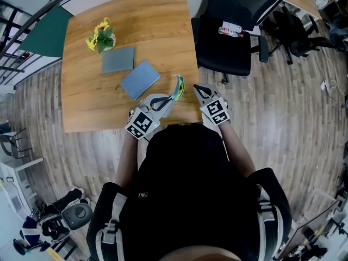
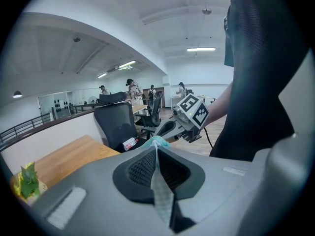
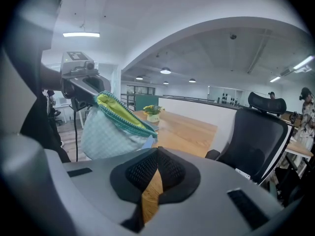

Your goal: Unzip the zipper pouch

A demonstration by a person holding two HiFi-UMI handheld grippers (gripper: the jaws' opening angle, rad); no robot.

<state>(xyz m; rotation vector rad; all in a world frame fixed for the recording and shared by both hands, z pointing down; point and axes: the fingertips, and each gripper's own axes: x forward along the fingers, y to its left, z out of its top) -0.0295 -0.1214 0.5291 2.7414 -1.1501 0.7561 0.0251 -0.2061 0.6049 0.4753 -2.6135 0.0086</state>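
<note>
The zipper pouch (image 1: pixel 178 87) hangs in the air over the table's near right corner, between my two grippers. It is pale checked cloth with a teal zip edge and yellow-green lining, and its mouth gapes open (image 3: pixel 118 113). My left gripper (image 1: pixel 172 98) is shut on the pouch's cloth, a strip of which (image 2: pixel 158 181) runs between the jaws. My right gripper (image 1: pixel 196 87) is shut, just right of the pouch. In the right gripper view a small blue tab (image 3: pixel 147 142) at the zip's end reaches the right gripper's (image 3: pixel 156 150) tips; whether it is pinched I cannot tell.
The wooden table (image 1: pixel 92 107) carries a small pot of yellow flowers (image 1: pixel 100 37) and two grey-blue notebooks (image 1: pixel 118 59) (image 1: pixel 140 79). A black office chair (image 1: pixel 228 31) with a small packet on its seat stands at the table's right. People stand far off in the room.
</note>
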